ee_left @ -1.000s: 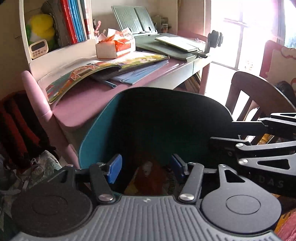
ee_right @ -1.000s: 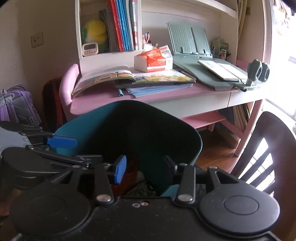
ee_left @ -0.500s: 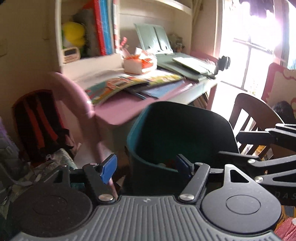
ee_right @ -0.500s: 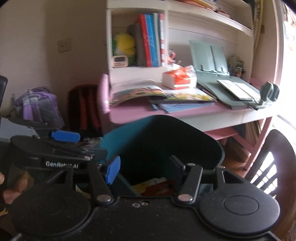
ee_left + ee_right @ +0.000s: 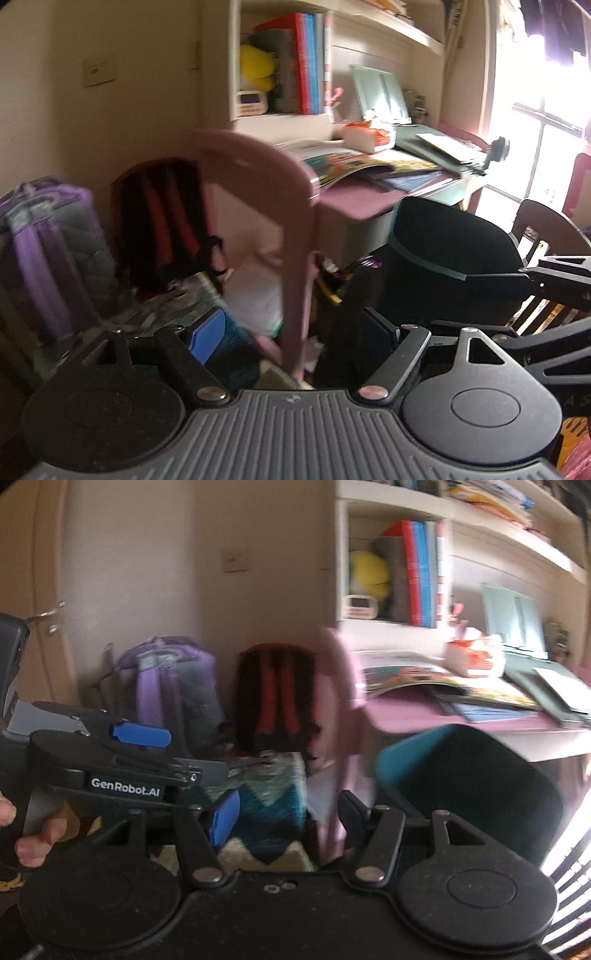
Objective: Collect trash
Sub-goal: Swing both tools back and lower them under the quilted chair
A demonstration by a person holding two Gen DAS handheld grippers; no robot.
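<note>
The teal trash bin stands low on the right of the left wrist view, its inside dark and its contents hidden. In the right wrist view the bin is also to the right, just past the right finger. My left gripper has its jaws opening with nothing between the blue pads; a pink chair leg shows beyond the gap. My right gripper is open and empty over a patterned teal cushion. The left tool's fingers cross the left of the right wrist view, held by a hand.
A pink chair back stands close ahead, before the pink desk with open books and a tissue box. A purple backpack and a red-and-black one lean on the wall. A dark wooden chair is at the right.
Both views have swung left, so the bin slid from the centre to the right. Both grippers' jaws have widened. The trash seen inside the bin earlier is out of sight.
</note>
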